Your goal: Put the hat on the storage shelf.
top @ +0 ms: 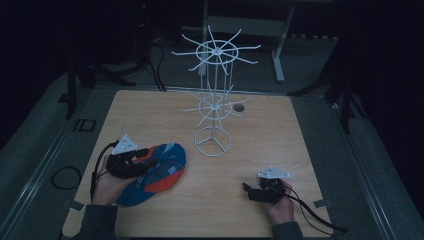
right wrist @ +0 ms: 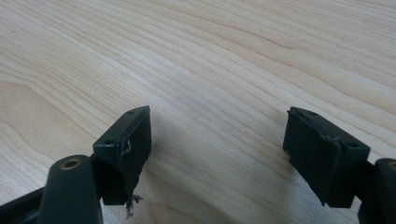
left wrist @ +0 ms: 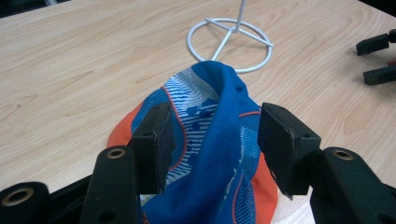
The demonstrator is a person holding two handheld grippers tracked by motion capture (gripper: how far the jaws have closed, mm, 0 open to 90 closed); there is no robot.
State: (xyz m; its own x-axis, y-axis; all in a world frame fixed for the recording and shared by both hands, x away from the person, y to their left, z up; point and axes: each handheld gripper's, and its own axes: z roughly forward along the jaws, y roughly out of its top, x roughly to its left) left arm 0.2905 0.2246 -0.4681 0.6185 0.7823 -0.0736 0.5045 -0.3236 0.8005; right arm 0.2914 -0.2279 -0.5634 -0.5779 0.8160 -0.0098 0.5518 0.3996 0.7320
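Pale wood-grain desk (top: pixel 280 145), tall white wire rack with spoked tiers (top: pixel 215 95) standing mid-desk, blue and orange fabric cap (top: pixel 157 175) lying front left, left tongs (left wrist: pixel 212 140) wide apart astride its raised blue fold, right tongs (right wrist: pixel 217 154) wide apart, empty, over bare wood front right.

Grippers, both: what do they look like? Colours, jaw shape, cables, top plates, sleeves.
Both are black. The left gripper and the right gripper each carry a pale grey three-cornered plate on top and trail a black cable. Each has two blocky, flat-faced jaws on arms with brass-ringed holes. The right gripper's pads look chipped and frayed at the edges. The person's sleeves are dark grey-green.
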